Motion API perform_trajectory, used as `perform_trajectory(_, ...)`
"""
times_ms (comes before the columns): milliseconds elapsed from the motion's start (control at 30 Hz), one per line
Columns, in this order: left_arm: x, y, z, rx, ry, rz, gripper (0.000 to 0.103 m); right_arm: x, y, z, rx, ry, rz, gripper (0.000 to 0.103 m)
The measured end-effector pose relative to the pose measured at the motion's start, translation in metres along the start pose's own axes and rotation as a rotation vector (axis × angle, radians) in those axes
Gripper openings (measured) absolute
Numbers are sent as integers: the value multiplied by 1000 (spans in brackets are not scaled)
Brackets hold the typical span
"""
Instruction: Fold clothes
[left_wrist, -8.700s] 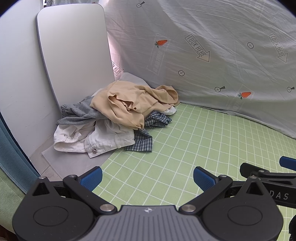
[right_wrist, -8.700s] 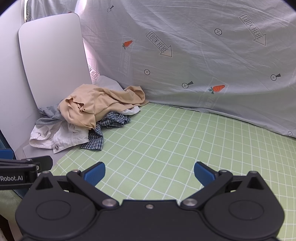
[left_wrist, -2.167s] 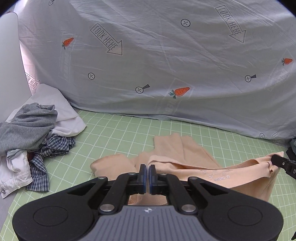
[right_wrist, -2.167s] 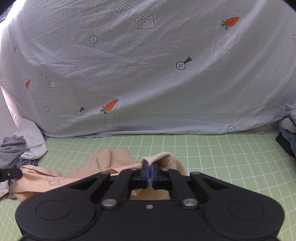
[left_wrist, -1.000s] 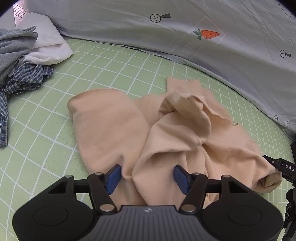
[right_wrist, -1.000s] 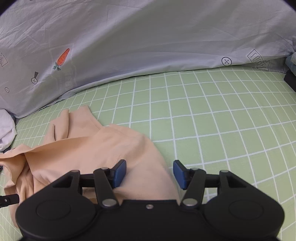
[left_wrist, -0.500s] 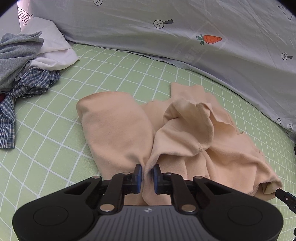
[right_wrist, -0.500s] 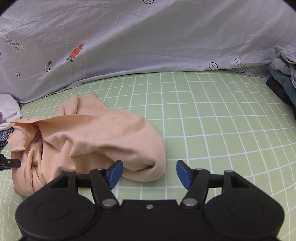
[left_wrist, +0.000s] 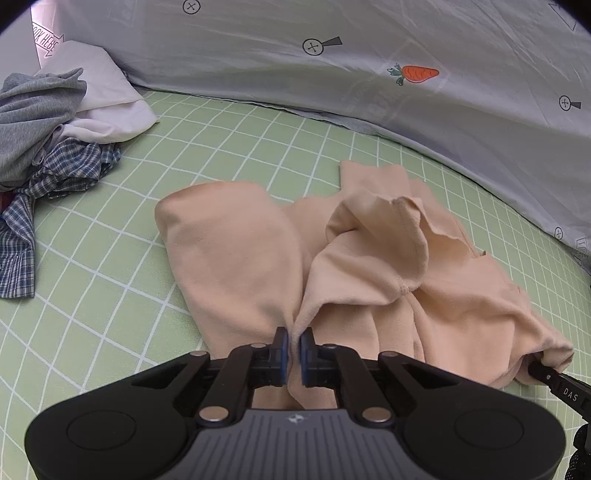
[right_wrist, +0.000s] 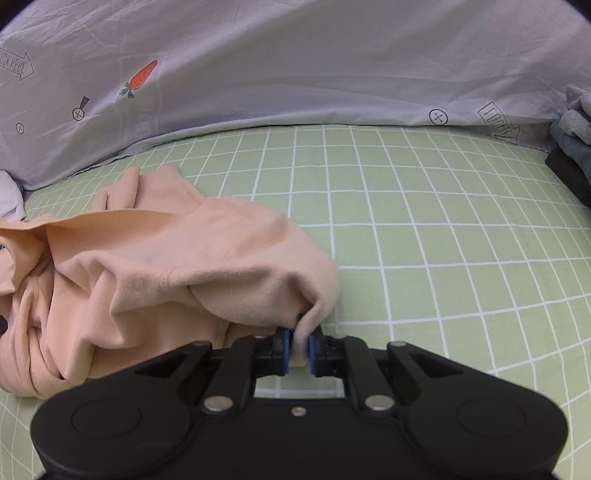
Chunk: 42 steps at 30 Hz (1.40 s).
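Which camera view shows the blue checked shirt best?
The left wrist view: the blue checked shirt lies crumpled at the left edge, beside the grey garment. The right wrist view does not show it; only a white scrap appears there.

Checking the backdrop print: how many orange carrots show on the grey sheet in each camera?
2: one carrot upper right in the left wrist view, one carrot upper left in the right wrist view. Possibly the same; others may be hidden.

A peach garment (left_wrist: 236, 254) is lying crumpled on the green checked sheet (left_wrist: 110, 332), bunched into soft folds rather than spread flat. Its left part is lying fairly smooth, while the middle is rising in a loose hump with a seamed opening showing. Its near edge is being pinched at two points, left and right. Far left, more clothes (left_wrist: 44, 122) are lying piled unfolded.
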<state>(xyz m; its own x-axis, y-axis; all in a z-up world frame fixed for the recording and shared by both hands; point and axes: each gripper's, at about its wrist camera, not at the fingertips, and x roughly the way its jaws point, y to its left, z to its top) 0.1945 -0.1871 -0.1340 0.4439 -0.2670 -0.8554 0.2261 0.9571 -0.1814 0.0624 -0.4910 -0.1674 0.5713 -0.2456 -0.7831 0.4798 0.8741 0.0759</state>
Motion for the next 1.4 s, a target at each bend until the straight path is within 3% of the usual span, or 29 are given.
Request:
perform_trajectory(233, -30, -8, -8, -16, -18, -39, 5, -53, -40, 9, 48, -163, -164, 5)
perform_trajectory(367, -66, -19, -20, -36, -32, -133, 5, -98, -67, 8, 68, -261, -242, 5)
perform_trajectory(567, -131, -31, -33, -65, -69, -280, 5, -183, -92, 17, 91, -454, -319, 5)
perform_trajectory(700, -153, -37, -35, -62, -104, -280, 4, -210, -99, 31, 96, -524, -305, 5)
perform_trajectory(800, -131, -28, -34, -64, -90, -141, 3, -189, -99, 38, 67, -476, -316, 5)
perform_trajectory(900, -98, -18, -33, -41, -28, 5, 2, -148, -99, 33, 45, -319, -275, 6)
perform_trajectory(1067, -83, -14, -39, -14, 16, -5, 2, -100, -95, 3, 33, -116, -318, 10)
perform_trajectory(1200, -71, -38, -44, 86, 58, -62, 8, -94, -99, -6, 53, -72, -330, 38)
perform_trajectory(1267, -63, -51, -47, 141, 85, -83, 19, -92, -101, -10, 63, -51, -335, 38)
perform_trajectory(1400, -45, -75, -52, 229, 141, -70, 19, -91, -105, -16, 82, -26, -340, 40)
